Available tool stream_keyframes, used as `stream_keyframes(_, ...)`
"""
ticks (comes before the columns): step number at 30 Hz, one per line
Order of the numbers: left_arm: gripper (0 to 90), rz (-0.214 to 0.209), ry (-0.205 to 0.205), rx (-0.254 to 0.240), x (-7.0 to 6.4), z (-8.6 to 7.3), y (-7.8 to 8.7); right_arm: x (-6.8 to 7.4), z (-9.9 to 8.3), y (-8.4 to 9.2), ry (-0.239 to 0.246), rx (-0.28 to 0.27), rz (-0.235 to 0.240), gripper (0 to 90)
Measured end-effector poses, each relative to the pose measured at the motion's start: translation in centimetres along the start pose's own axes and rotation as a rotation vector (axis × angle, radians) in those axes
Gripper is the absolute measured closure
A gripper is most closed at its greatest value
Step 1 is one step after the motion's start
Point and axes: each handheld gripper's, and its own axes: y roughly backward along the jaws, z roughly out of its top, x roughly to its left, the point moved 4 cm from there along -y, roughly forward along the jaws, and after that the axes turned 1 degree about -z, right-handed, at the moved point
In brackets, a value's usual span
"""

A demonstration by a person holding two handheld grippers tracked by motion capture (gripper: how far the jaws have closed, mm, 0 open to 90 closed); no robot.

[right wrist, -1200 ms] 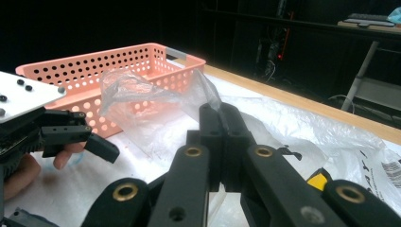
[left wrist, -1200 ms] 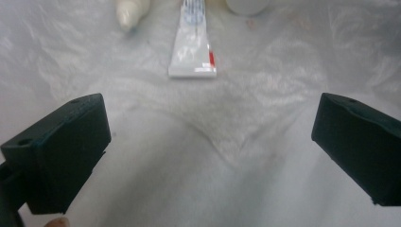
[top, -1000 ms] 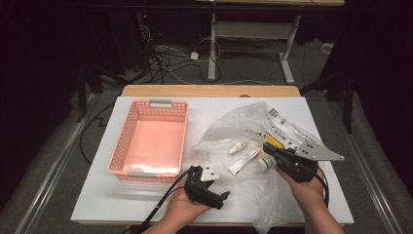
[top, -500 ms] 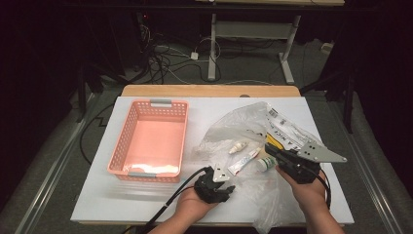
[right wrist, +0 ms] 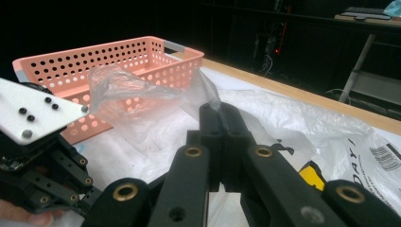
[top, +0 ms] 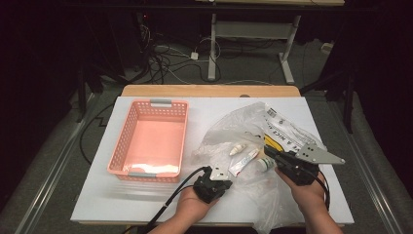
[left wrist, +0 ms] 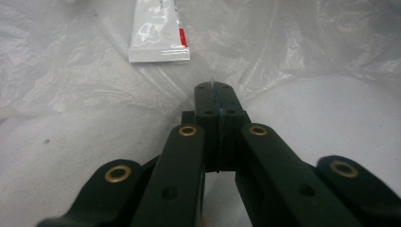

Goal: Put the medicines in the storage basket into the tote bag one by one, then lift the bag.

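While it lies crumpled across the right half of the white tabletop (top: 146,204), the clear plastic bag (top: 253,129) shows black print and a yellow patch near its right side, and a small white tube (top: 242,163), a dropper bottle (top: 237,149) and a little green-capped jar (top: 265,165) rest among its folds. At the bag's near edge, the left gripper (left wrist: 216,86) has just been closing, its fingers now pinching a thin fold of the film. Beside it, the right gripper (right wrist: 218,108) has its fingers pressed together on a raised flap of the same bag, with the pink basket (top: 127,146) standing to the left.
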Motion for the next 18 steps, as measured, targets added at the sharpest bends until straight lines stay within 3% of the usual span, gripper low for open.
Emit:
stream_keyframes(9,88.4,0.010,0.002,-0.117,0.1,-0.2,1.1,-0.2,0.3,0.6,0.001,-0.022,0.000,90.0)
stream_keyframes(14,88.4,0.017,0.014,-0.208,0.2,-0.4,1.9,-0.3,0.4,0.6,0.000,-0.024,-0.003,90.0)
stream_keyframes(18,88.4,0.045,-0.008,-0.273,0.5,-0.2,2.7,-0.4,0.5,0.5,-0.001,-0.026,-0.008,90.0)
